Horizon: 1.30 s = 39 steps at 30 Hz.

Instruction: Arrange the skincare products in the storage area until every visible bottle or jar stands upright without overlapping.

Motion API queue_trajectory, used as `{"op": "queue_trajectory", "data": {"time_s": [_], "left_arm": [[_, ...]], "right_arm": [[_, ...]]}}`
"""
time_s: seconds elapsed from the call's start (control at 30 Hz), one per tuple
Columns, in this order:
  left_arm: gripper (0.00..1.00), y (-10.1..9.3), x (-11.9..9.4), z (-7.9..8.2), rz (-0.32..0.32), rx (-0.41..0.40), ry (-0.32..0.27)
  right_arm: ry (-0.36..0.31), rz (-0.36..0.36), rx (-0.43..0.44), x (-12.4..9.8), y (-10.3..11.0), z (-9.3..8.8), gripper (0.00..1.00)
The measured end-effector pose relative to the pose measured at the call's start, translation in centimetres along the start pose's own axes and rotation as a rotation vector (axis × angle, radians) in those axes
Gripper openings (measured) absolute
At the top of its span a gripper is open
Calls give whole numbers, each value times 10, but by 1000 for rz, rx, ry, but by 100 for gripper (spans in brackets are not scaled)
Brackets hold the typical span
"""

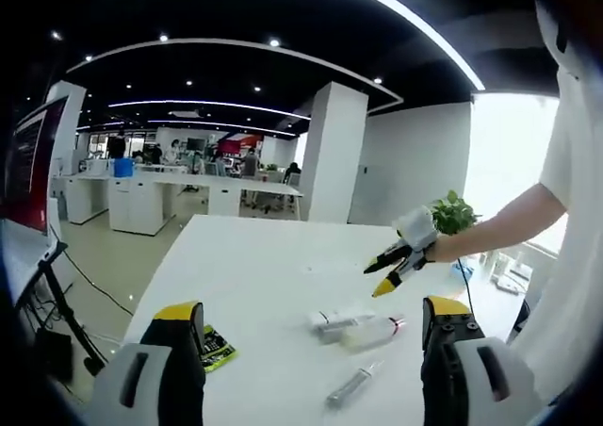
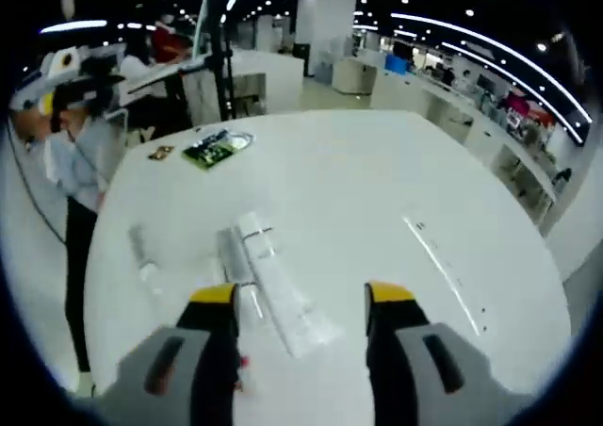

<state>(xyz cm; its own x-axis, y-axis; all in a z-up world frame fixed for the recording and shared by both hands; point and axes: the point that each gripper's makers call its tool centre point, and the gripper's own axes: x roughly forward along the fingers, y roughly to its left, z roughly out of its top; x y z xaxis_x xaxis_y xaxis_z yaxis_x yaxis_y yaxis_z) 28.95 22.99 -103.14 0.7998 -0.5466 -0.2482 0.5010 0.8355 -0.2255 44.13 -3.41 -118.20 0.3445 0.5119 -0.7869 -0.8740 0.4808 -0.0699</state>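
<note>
Three skincare products lie on their sides on the white table (image 1: 245, 266). In the left gripper view they are a white tube (image 1: 337, 319), a clear bottle with a pink cap (image 1: 373, 332) and a slim tube (image 1: 353, 385), just ahead of my open left gripper (image 1: 311, 308). My right gripper (image 1: 373, 282) hovers above them, yellow tips apart. In the right gripper view, the clear bottle (image 2: 281, 280) and a grey tube (image 2: 231, 252) lie between and before my open right gripper (image 2: 301, 296). The slim tube (image 2: 143, 252) rests farther left. Neither gripper holds anything.
A green packet (image 1: 215, 346) lies near the table's edge, with a small brown packet (image 2: 160, 153) beside the green packet (image 2: 215, 148). A person (image 2: 80, 153) stands at that edge. A potted plant (image 1: 454, 214) sits at the far side. A stand (image 1: 66, 308) rises beside the table.
</note>
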Motion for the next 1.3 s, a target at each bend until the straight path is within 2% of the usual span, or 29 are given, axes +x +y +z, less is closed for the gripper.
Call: {"op": "queue_trajectory", "data": {"time_s": [0.07, 0.1, 0.2, 0.27, 0.37, 0.5, 0.57, 0.7, 0.77, 0.83, 0.87, 1.0, 1.1, 1.13, 1.2, 1.3], "left_arm": [[99, 1, -1, -1, 6, 0, 9], [98, 2, -2, 0, 13, 4, 12], [98, 6, -4, 0, 32, 1, 19], [98, 7, -5, -1, 38, -2, 26], [98, 10, -6, -4, 49, 7, 43], [98, 15, -10, -4, 66, 5, 47], [98, 17, -13, -6, 80, 1, 58], [98, 21, -22, -9, 104, -9, 60], [98, 24, -25, -10, 116, -15, 60], [97, 26, -28, -11, 126, -24, 60], [97, 26, -29, -12, 128, -26, 62], [97, 27, -32, -16, 133, -21, 78], [96, 28, -35, -13, 139, -22, 68], [96, 28, -36, -10, 137, -30, 53], [95, 28, -37, -9, 135, -33, 42], [95, 27, -40, -10, 140, -24, 46]], "right_arm": [[33, 4, -40, 6, -3, -6, 48], [82, 14, -87, 14, -6, -14, 47], [164, 58, -192, 24, -4, -26, 46], [212, 78, -219, 31, -8, -36, 46], [233, 105, -268, 38, -3, -36, 46], [274, 129, -320, 52, -7, -41, 46], [294, 136, -375, 57, -8, -42, 45], [352, 210, -443, 60, 1, -48, 42], [343, 229, -427, 64, 4, -44, 41], [380, 322, -435, 60, 16, -50, 34], [379, 300, -441, 63, 11, -47, 34], [414, 302, -452, 64, 12, -47, 33], [421, 299, -455, 65, 9, -48, 31], [409, 293, -423, 66, 5, -49, 30], [401, 294, -420, 66, 4, -49, 28], [437, 277, -401, 69, 4, -50, 25]]}}
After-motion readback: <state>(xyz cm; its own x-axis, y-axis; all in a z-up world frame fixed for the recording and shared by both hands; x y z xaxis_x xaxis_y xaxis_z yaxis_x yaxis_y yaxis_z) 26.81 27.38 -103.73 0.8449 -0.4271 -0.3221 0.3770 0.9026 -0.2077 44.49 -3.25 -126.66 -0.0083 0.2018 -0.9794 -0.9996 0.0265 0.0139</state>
